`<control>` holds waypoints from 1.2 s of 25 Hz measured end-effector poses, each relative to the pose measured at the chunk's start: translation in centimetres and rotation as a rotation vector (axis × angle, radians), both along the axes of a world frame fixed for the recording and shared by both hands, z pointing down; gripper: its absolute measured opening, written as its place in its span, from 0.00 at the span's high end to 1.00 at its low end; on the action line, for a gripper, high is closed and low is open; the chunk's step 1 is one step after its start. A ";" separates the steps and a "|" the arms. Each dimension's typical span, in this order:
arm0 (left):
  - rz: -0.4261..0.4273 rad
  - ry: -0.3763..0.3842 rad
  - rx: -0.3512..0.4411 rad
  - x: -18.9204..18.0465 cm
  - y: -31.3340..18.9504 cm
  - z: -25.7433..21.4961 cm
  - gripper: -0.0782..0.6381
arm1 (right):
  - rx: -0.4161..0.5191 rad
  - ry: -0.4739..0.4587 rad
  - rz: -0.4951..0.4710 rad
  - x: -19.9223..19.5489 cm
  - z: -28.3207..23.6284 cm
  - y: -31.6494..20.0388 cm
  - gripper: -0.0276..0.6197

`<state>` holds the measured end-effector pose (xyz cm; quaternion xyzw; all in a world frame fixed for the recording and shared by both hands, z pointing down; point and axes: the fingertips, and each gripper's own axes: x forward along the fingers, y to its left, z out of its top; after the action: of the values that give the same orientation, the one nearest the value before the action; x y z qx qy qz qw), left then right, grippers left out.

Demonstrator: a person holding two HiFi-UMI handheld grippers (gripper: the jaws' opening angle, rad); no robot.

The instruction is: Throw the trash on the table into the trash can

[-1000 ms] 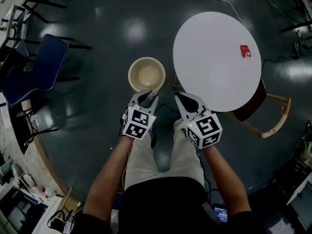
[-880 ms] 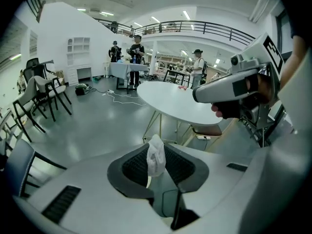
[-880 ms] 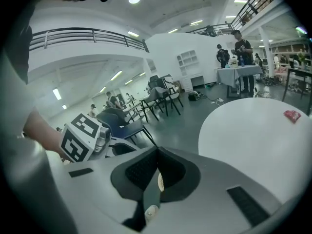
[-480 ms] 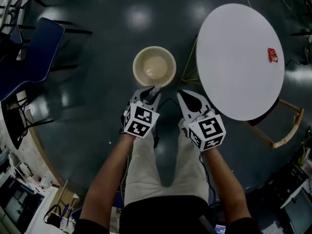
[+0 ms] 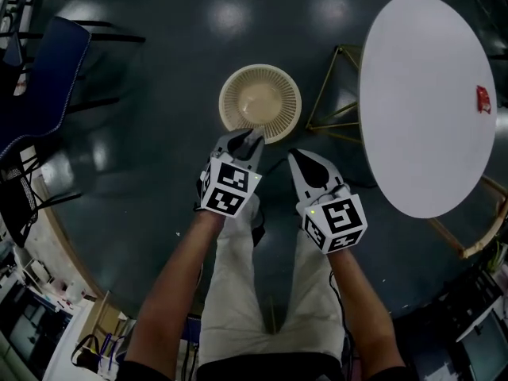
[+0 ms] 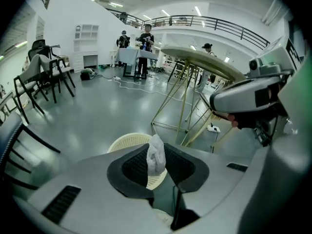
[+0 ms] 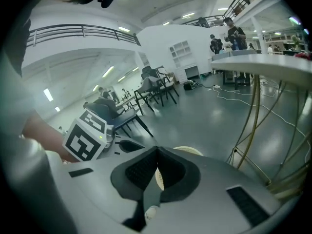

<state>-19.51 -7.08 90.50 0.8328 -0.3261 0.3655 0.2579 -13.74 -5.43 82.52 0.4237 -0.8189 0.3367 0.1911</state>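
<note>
My left gripper point(image 5: 248, 140) is shut on a crumpled white tissue point(image 6: 156, 154), which sticks up between the jaws in the left gripper view. It hangs just over the near rim of the cream wicker trash can point(image 5: 260, 102) on the floor; the trash can point(image 6: 127, 142) shows right behind the jaws. My right gripper point(image 5: 302, 159) is shut with nothing in it, beside the left one, and the trash can point(image 7: 187, 151) shows past its jaws. A red wrapper point(image 5: 483, 99) lies near the far right edge of the round white table point(image 5: 421, 94).
The table stands on thin brass legs point(image 5: 337, 109) next to the trash can. A blue chair point(image 5: 40, 86) stands at the left, a wooden chair point(image 5: 484, 228) at the table's lower right. Desks and clutter line the lower left corner. People stand in the far background.
The view has shifted: trash can and table moved right and closer. My left gripper with the tissue now reaches the trash can's near rim. Both grippers keep their jaw state.
</note>
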 end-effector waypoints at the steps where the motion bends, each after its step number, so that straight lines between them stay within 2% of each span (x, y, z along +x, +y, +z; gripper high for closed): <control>1: 0.008 -0.003 0.003 -0.1 -0.2 0.8 0.75 | 0.001 0.010 -0.004 -0.1 0.9 -0.2 0.93; 5: 0.021 0.002 0.006 -0.2 -1.1 3.3 0.75 | -0.001 0.048 -0.018 -0.5 4.0 -1.0 0.93; 10: 0.029 -0.013 -0.006 -0.3 -2.4 6.0 0.75 | -0.018 0.051 -0.022 -0.9 6.3 -1.6 0.93; 16: 0.043 -0.011 0.031 -0.6 -4.5 6.7 0.75 | -0.042 0.060 -0.024 -1.2 8.0 -1.6 0.93; 21: 0.004 0.013 0.037 -1.3 -5.2 7.2 0.59 | -0.053 0.054 -0.018 -1.2 8.7 -1.6 0.93; 23: -0.003 0.012 0.035 -1.4 -5.1 7.4 0.56 | -0.057 0.053 -0.012 -1.0 8.8 -1.6 0.93; 28: -0.024 0.007 0.017 -2.0 -4.7 7.4 0.57 | -0.060 0.065 -0.019 -0.9 9.0 -1.3 0.93; 30: -0.014 0.000 0.019 -2.0 -4.7 7.2 0.60 | -0.057 0.074 -0.032 -0.9 9.0 -1.4 0.93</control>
<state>-21.56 -11.76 97.72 0.8330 -0.3353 0.3606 0.2525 -14.60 -6.84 91.49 0.4172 -0.8079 0.3411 0.2385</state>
